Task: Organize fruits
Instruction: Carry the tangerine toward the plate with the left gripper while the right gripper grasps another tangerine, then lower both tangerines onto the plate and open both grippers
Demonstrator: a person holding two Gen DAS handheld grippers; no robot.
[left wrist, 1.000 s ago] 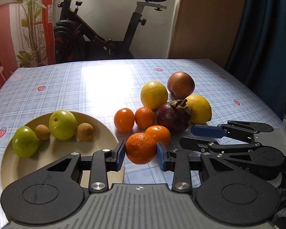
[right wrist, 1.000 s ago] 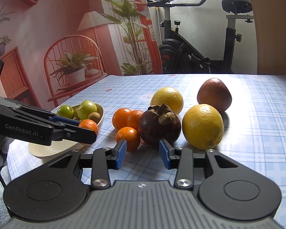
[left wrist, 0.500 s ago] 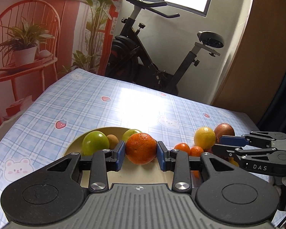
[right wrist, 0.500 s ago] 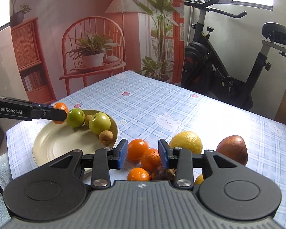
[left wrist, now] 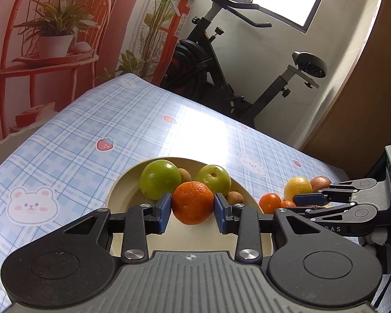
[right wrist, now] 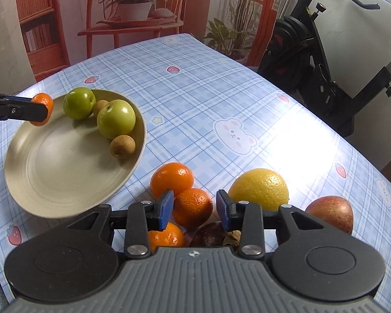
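Observation:
My left gripper (left wrist: 193,212) is shut on a mandarin (left wrist: 193,202) and holds it above the near side of the beige plate (left wrist: 122,190). The plate also shows in the right wrist view (right wrist: 65,167), with two green fruits (right wrist: 116,122) and small brown fruits (right wrist: 122,146) on it. The held mandarin (right wrist: 41,108) hangs over the plate's left rim there. My right gripper (right wrist: 195,210) is open above loose mandarins (right wrist: 193,207) on the table, touching none.
On the checked tablecloth (right wrist: 208,99) lie a yellow citrus (right wrist: 258,189), a reddish fruit (right wrist: 331,215), another mandarin (right wrist: 172,180) and a dark mangosteen (right wrist: 208,237). An exercise bike (left wrist: 221,73) stands behind the table.
My left gripper lifted the mandarin off the table and carried it left over the plate. My right gripper rose and tilted down over the mandarin pile.

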